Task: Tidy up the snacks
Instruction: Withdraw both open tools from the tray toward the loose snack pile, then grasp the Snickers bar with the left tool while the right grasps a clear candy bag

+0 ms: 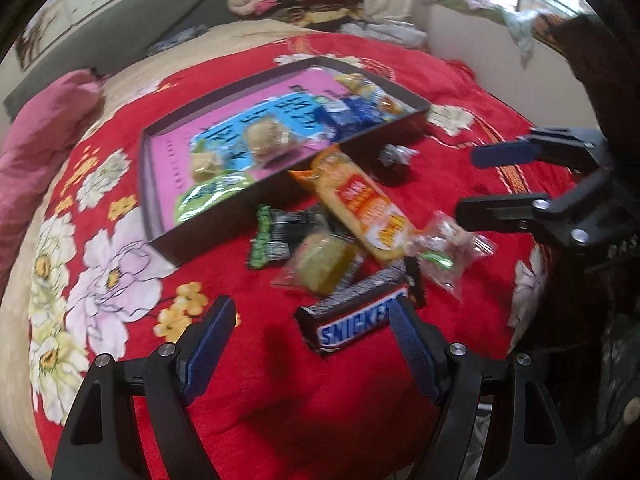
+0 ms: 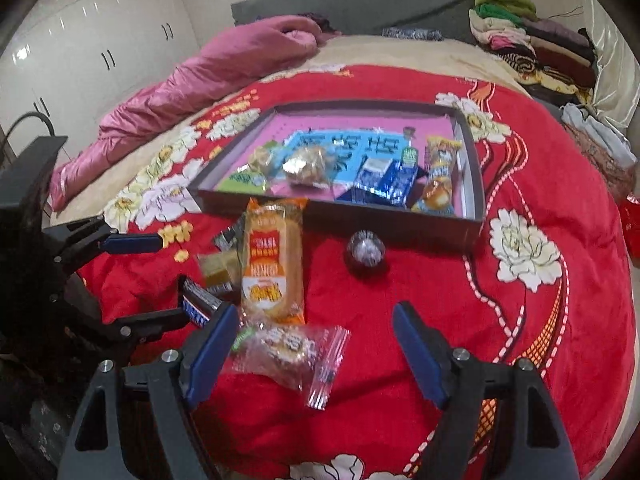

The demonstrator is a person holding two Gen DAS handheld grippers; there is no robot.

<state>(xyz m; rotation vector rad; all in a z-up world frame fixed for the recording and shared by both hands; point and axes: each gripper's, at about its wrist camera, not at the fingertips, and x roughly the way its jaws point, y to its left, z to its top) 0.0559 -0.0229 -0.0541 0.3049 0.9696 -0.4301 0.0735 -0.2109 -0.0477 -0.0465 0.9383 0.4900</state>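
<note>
Lower centre: left gripper (image 1: pixel 310 322) and right gripper (image 2: pixel 314 330) are hovering wide open, holding nothing, bracketing Snickers bar (image 1: pixel 360 320) and clear packet (image 2: pixel 288 350) beside the half-filled tray (image 2: pixel 476 200).

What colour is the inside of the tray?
Pink, with a light blue panel, seen best in the right wrist view: tray.
</note>
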